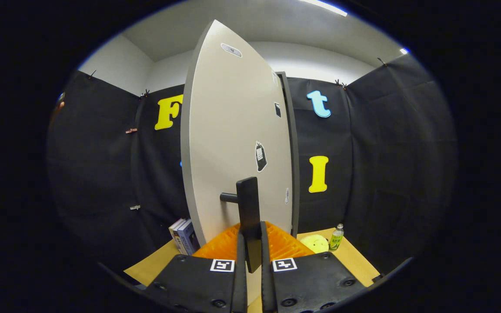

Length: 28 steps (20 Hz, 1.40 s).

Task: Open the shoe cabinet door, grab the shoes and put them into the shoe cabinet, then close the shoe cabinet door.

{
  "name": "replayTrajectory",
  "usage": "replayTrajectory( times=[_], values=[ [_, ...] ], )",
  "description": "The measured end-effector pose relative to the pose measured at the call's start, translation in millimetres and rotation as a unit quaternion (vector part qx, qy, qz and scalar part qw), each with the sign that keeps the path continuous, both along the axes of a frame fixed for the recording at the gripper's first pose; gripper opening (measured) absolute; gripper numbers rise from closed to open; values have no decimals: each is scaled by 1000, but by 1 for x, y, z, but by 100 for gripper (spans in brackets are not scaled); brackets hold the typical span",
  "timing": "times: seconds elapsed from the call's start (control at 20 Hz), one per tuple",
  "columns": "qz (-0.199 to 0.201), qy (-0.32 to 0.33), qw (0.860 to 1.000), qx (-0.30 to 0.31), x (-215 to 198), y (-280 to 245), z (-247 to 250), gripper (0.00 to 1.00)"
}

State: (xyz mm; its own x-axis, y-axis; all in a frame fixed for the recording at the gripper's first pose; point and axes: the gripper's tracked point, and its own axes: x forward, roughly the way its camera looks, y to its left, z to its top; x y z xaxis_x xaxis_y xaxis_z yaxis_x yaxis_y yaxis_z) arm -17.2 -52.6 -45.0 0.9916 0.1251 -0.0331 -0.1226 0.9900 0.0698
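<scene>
Against black booth cloth, claw seemingly clamps the cabinet door handle.

You see a pale grey cabinet door with a black handle, orange ribbed fingers, a yellow round thing, a green-labelled bottle, and blue-grey books.

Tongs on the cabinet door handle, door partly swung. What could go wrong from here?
1. The tongs clamp only the lower end of the black handle, so they may slip off during the swing.
2. The door stands close to the books beside the cabinet; its edge might clip them.
3. The green bottle and yellow object sit near the cabinet's other side and might get knocked.
</scene>
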Motion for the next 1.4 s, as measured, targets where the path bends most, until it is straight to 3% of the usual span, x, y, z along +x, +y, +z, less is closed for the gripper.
replayTrajectory(
  times=[0.45,0.65,0.8,0.95,1.15,1.4],
  values=[
    [-20,5,1000,-1,2,-70,4,16],
    [-37,-2,999,-5,0,-107,9,11],
    [-19,-5,999,34,-10,-102,16,11],
    [-33,-8,999,23,-19,-104,13,11],
    [-56,-11,998,5,-35,-108,19,20],
    [-82,-38,995,37,-65,-97,35,46]
  ],
)
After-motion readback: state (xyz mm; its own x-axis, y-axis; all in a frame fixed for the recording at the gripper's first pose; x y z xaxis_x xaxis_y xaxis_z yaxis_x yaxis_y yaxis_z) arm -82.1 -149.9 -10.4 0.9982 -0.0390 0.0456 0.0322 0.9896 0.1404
